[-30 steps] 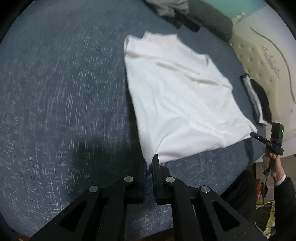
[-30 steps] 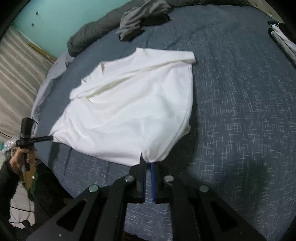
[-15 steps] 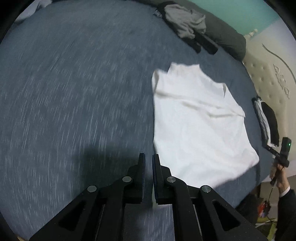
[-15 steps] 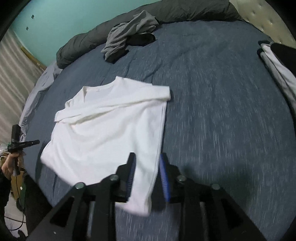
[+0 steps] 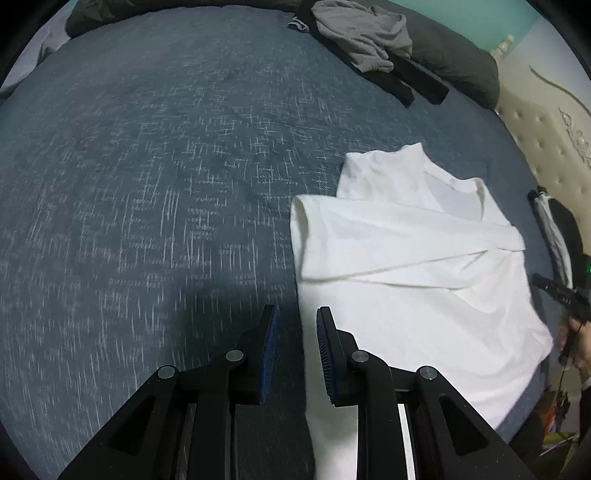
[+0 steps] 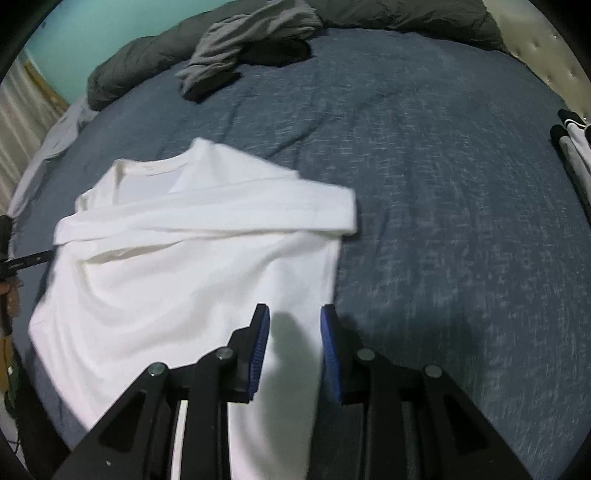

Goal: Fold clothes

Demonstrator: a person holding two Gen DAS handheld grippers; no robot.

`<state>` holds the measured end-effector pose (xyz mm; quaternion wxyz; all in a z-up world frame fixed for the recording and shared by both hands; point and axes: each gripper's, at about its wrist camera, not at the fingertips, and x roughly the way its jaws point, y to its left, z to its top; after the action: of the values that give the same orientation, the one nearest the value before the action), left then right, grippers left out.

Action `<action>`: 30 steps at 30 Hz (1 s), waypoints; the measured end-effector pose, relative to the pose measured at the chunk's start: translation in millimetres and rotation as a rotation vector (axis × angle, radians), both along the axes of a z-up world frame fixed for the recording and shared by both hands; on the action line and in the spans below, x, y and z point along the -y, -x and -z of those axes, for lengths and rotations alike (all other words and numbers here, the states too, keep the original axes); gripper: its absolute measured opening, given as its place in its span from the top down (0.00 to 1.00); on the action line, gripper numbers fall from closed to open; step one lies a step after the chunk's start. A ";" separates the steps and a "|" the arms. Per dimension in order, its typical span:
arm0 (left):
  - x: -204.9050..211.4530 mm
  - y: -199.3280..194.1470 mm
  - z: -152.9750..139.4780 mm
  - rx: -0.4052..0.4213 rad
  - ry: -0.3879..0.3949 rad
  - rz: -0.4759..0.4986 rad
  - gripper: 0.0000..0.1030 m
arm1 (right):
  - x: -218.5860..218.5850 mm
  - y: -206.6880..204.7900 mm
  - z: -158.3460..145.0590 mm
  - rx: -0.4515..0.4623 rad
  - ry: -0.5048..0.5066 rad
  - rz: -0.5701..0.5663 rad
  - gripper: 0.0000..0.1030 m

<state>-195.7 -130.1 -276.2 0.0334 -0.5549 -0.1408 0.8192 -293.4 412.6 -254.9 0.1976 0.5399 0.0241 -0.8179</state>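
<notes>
Just changed: a second ago both tongs were pinched on the bottom corners of the white T-shirt (image 6: 192,280); both have since let go, and the shirt now lies flat on the bed (image 5: 155,177) with its sleeves crossed over the chest.
Left tongs (image 5: 295,319): jaws apart and opening; the shirt's side edge runs between them, but the pads do not press on it.
Right tongs (image 6: 295,317): jaws apart, over the shirt's other lower corner, with cloth showing in the gap but nothing gripped.
Where the shirt is: on the near side of the blue bedspread, collar pointing away towards the far end of the bed, hem towards the person, who stands at the bed's edge.
What it means: I'd say the drag-and-lay-out step is done, since the body is smooth and both sleeves are tucked in. What looks to be left is bringing the hem up towards the collar, so a fresh grip on the bottom corners seems likely.
Around: a crumpled grey garment (image 5: 365,37) and something black (image 5: 417,86) lie at the far end against a dark rolled duvet (image 6: 399,14); a folded black-and-white piece (image 6: 572,147) sits at the bed's right edge by the padded headboard (image 5: 546,140).
In the way: nothing lies on or beside the shirt, and the other clothes are well apart from it. The hem sits close to the bed's edge, so a careless pull could slide it off.
</notes>
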 end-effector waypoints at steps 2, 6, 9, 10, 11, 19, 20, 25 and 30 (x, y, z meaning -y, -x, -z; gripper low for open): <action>1.5 6.2 2.8 -0.005 0.010 0.001 0.77 | -2.4 12.4 2.4 -0.019 -0.009 0.023 0.73; 2.6 17.4 5.6 -0.026 0.043 0.007 0.78 | -3.4 36.8 8.5 -0.021 -0.020 0.047 0.73; 2.2 25.7 7.8 -0.038 0.069 0.016 0.78 | 1.3 49.6 16.7 0.012 -0.061 0.027 0.73; 2.0 28.6 8.1 -0.042 0.072 0.019 0.77 | 2.6 53.4 18.3 0.015 -0.068 0.021 0.73; 2.0 31.4 8.4 -0.043 0.071 0.021 0.78 | 4.0 57.2 19.8 0.019 -0.075 0.015 0.73; 9.3 59.8 5.6 -0.063 0.031 -0.004 0.78 | 9.3 85.8 10.5 -0.032 -0.084 0.028 0.73; 11.6 64.2 5.5 -0.064 0.023 -0.013 0.78 | 8.2 90.3 8.5 -0.039 -0.074 0.041 0.73; 30.1 81.0 6.2 -0.062 -0.067 -0.109 0.78 | 3.4 108.3 3.2 -0.066 -0.071 0.098 0.73; 47.6 76.1 -6.4 -0.087 -0.085 -0.148 0.78 | -7.0 109.5 -1.3 -0.071 0.002 0.124 0.72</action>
<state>-271.8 -177.7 -269.7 0.0027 -0.5048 -0.2144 0.8362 -403.0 419.6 -253.6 0.1463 0.5108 -0.0031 -0.8472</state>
